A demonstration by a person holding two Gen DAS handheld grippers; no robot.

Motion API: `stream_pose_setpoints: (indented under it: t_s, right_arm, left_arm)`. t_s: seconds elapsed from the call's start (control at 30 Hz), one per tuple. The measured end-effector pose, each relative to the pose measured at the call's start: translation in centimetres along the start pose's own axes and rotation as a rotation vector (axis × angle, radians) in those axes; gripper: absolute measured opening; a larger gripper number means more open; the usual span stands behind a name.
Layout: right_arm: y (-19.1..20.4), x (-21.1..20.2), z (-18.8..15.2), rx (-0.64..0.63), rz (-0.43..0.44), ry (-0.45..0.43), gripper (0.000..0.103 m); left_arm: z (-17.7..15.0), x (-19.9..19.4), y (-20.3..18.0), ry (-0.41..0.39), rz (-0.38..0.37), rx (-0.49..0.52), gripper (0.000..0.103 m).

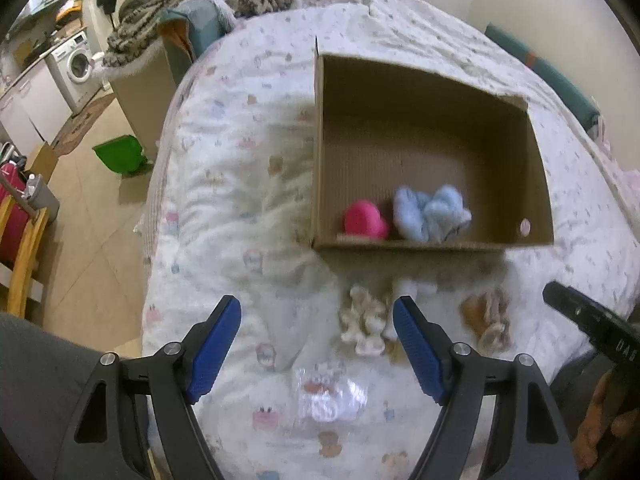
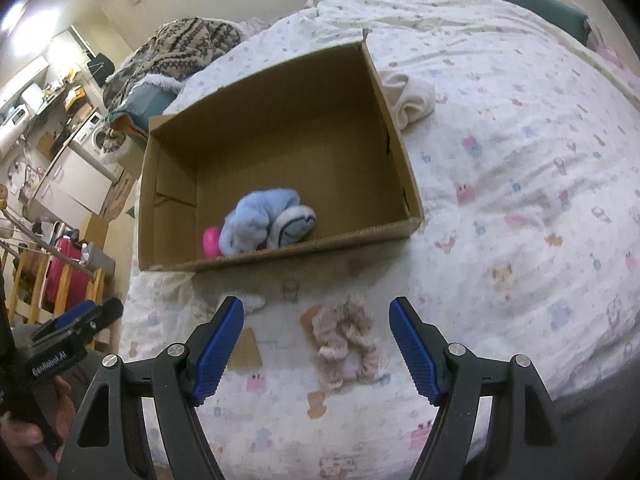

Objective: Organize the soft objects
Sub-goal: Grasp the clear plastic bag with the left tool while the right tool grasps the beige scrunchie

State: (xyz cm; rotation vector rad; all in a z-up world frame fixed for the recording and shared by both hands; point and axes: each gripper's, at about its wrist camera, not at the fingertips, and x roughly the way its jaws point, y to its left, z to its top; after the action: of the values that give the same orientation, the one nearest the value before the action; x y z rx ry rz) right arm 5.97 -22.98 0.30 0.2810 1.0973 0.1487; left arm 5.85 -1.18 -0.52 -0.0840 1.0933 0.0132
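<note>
Right gripper (image 2: 316, 346): jaws wide, empty.
Pink scrunchie (image 2: 348, 344): on the quilt below them, probably nearer than the cream one (image 1: 366, 322).
Left gripper (image 1: 318, 346): wide, empty.

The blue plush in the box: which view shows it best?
The right wrist view. There the blue plush lies sharp inside the box, with its white-trimmed part clear. In the left wrist view it is blurred, though unhidden, beside the pink toy.
</note>
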Motion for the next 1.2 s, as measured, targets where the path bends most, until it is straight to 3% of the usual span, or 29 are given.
stream_pose_setpoints:
  t_s: [0.23, 0.43, 0.6, 0.87, 1.03, 1.17, 1.2]
  right_arm:
    - [0.3, 1.2, -0.6, -0.001, -0.006, 0.048, 0.08]
    - [0.0, 1.5, -0.5, 0.009, -0.035, 0.055, 0.08]
    - [-0.8, 1.8, -0.6, 0.043, -0.048, 0.074, 0.08]
    - [-2.1, 2.4, -0.3, 0.102, -0.021, 0.105, 0.08]
    - [-4.2, 3.3, -0.3, 0.209, 0.007, 0.156, 0.08]
    - [-4.7, 4.8, -0.8, 0.24, 0.004, 0.23, 0.08]
    - [-4.6, 5.3, -0.9, 0.233, -0.003, 0.247, 0.08]
  left_arm:
    - [-1.4, 2.2, 1.4, 0.084, -0.003, -0.035, 0.076]
    - [-1.6, 3.7, 4.0, 0.152, -0.041, -0.167, 0.076]
    - [-3.3, 6.5, 2.4, 0.323, -0.089, -0.103, 0.076]
    - [-5.1, 8.9, 0.3, 0.434, -0.064, -0.029, 0.075]
    - [-5.6, 9.2, -1.3, 0.427, -0.003, 0.057, 0.057]
    - [-5.8, 8.9, -2.0, 0.414, 0.009, 0.09, 0.025]
    - [-5.7, 8.8, -2.0, 0.413, 0.003, 0.083, 0.023]
